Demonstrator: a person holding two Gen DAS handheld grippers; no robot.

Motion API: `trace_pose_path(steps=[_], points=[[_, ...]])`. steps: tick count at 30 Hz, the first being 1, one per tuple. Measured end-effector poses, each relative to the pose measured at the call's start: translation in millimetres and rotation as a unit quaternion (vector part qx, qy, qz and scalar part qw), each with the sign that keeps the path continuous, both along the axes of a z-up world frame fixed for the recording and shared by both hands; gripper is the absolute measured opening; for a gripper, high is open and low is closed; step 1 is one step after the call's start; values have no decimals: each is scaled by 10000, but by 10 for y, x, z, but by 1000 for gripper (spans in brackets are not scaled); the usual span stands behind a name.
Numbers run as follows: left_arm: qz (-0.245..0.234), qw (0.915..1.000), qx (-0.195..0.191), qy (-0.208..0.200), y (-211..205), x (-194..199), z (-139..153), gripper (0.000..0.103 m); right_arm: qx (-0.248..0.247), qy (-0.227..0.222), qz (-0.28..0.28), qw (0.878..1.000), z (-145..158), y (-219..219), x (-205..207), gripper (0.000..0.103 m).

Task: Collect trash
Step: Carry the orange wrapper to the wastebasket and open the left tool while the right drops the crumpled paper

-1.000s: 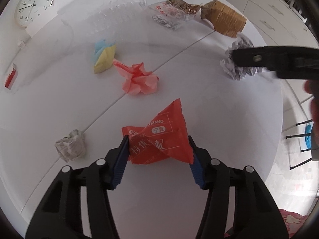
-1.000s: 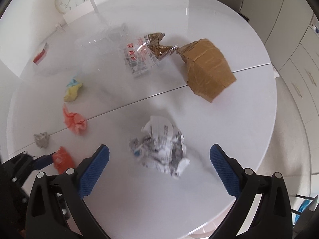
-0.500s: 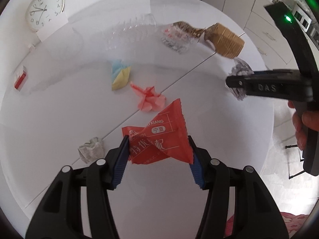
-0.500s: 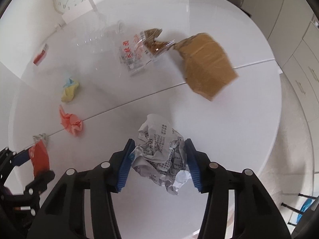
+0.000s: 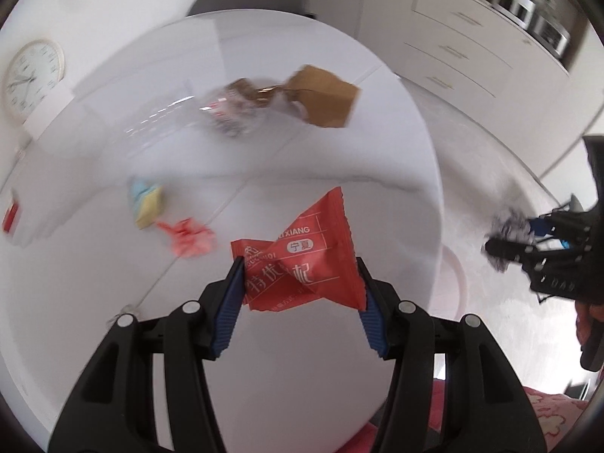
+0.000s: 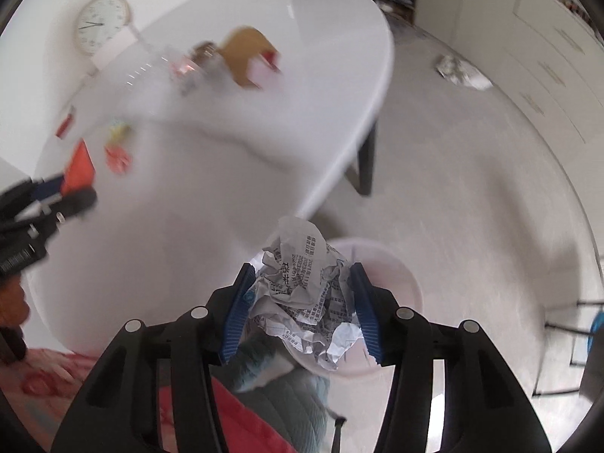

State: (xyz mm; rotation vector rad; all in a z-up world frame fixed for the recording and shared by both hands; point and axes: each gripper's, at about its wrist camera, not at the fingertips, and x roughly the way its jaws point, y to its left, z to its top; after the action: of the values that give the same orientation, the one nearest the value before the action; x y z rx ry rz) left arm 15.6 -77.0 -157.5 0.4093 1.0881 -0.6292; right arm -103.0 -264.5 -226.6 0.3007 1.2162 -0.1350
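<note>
My left gripper (image 5: 298,283) is shut on a red snack wrapper (image 5: 302,260) and holds it above the round white table (image 5: 264,173). My right gripper (image 6: 300,294) is shut on a crumpled printed paper ball (image 6: 305,294) and holds it off the table's edge, above a pale pink bin (image 6: 392,275) on the floor. The right gripper with its paper ball also shows at the right of the left wrist view (image 5: 506,241). The left gripper with the wrapper shows at the left of the right wrist view (image 6: 71,185).
On the table lie a brown cardboard box (image 5: 324,98), a clear plastic wrapper (image 5: 234,109), a yellow and blue paper wad (image 5: 145,204) and a pink paper wad (image 5: 188,236). More crumpled paper (image 6: 462,70) lies on the floor. White cabinets (image 5: 472,53) stand behind.
My right gripper has lifted the paper ball off the table and carried it over the edge, above the pink bin. My left gripper has risen and swung right with the wrapper.
</note>
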Motion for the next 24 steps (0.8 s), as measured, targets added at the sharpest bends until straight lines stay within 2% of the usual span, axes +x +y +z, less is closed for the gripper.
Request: trace_pose_path(steps=[8, 14, 20, 22, 24], points=[[-874, 9960, -42, 164, -538, -280, -9, 54, 214, 281, -441, 9984, -328, -189, -284, 52], [-1715, 9836, -32, 561, -1062, -560, -180, 54, 126, 439, -598, 9972, -456, -364, -458, 53], [-2226, 9716, 95, 793, -1449, -754, -367, 54, 80, 568, -853, 9947, -540, -555, -620, 53], [-2305, 9694, 105, 843, -1520, -811, -392, 56, 74, 577, -919, 9941, -551, -606, -662, 54], [-2355, 9670, 113, 960, -1563, -827, -427, 68, 88, 574, -970, 9936, -566, -645, -693, 54]])
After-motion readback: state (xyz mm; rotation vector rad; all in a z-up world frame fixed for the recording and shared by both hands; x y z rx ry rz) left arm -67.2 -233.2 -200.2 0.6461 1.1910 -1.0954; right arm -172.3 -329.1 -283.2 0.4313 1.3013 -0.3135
